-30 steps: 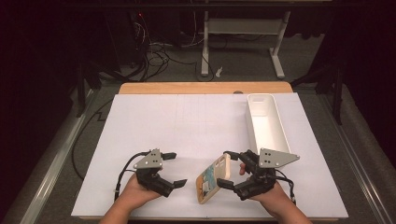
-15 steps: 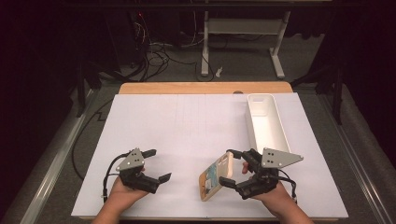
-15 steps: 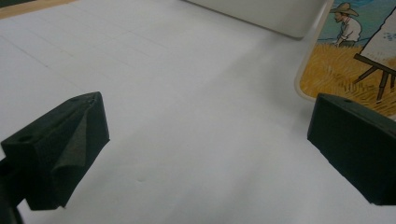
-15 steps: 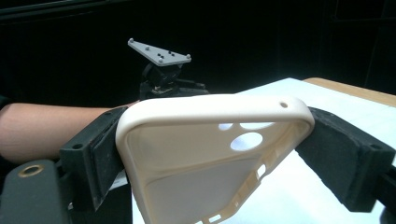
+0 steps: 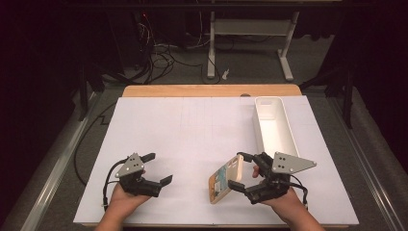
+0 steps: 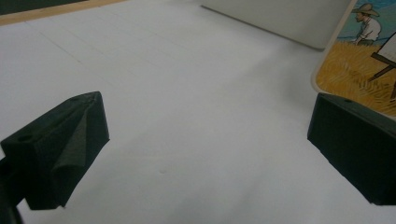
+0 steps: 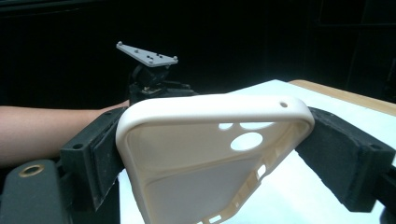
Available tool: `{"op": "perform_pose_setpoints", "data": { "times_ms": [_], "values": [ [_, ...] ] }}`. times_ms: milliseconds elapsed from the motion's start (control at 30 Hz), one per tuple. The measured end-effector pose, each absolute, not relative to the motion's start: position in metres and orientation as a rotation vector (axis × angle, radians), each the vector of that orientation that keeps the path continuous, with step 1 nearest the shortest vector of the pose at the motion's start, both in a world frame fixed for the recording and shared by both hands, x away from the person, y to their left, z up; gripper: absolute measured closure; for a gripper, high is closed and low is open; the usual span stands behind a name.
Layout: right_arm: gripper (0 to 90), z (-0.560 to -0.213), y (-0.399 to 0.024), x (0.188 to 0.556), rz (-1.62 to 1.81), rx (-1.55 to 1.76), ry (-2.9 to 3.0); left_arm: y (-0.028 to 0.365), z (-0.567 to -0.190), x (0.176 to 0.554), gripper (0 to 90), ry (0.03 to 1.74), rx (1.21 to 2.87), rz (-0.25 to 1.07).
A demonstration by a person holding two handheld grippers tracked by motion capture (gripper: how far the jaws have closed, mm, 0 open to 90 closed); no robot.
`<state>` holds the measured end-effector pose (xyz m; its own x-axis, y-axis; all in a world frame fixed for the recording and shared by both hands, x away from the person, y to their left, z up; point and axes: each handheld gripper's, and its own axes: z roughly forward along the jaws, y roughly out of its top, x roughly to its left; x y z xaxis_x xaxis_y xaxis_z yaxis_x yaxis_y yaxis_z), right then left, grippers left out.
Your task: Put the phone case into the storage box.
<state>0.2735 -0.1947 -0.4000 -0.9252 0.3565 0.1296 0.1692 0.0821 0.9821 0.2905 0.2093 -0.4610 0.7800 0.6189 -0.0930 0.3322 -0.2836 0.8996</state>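
- At the near right of the surface (image 5: 202, 125), my right tool (image 5: 243, 171) has its jaws closed on a cream phone case (image 5: 225, 179), one pad on each long edge, as the right gripper view shows (image 7: 210, 158).
- The case is held up on edge, tilted, its lower end at or just above the white sheet; I cannot tell whether it touches.
- From above, its long axis runs from near-left to far-right, the top end pointing away from me toward the far side of the surface.
- In the right gripper view the hollow inside of the case faces the camera, with the camera cut-outs toward the right jaw. The printed back, a figure in a hat in a yellow field, faces my left tool (image 6: 364, 51).
- My left tool (image 5: 153, 169) is at the near left, well apart from the case, jaws spread wide with nothing between them.
- A long white tray (image 5: 274, 126) lies along the far right, just beyond the right tool, and looks bare inside.
- My judgement: the pick-up is done and the case is secure in one tool. What is left is most likely to carry it to the tray, though that end is my guess.
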Motion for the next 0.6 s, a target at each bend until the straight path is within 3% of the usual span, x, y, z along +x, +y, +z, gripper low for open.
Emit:
{"op": "perform_pose_setpoints", "data": {
  "times_ms": [600],
  "values": [
    [12.7,-0.398,-0.206,0.276,1.864,0.615,2.159,0.206,-0.466,0.291,0.1,0.734,1.857,0.341]
  ]
}}
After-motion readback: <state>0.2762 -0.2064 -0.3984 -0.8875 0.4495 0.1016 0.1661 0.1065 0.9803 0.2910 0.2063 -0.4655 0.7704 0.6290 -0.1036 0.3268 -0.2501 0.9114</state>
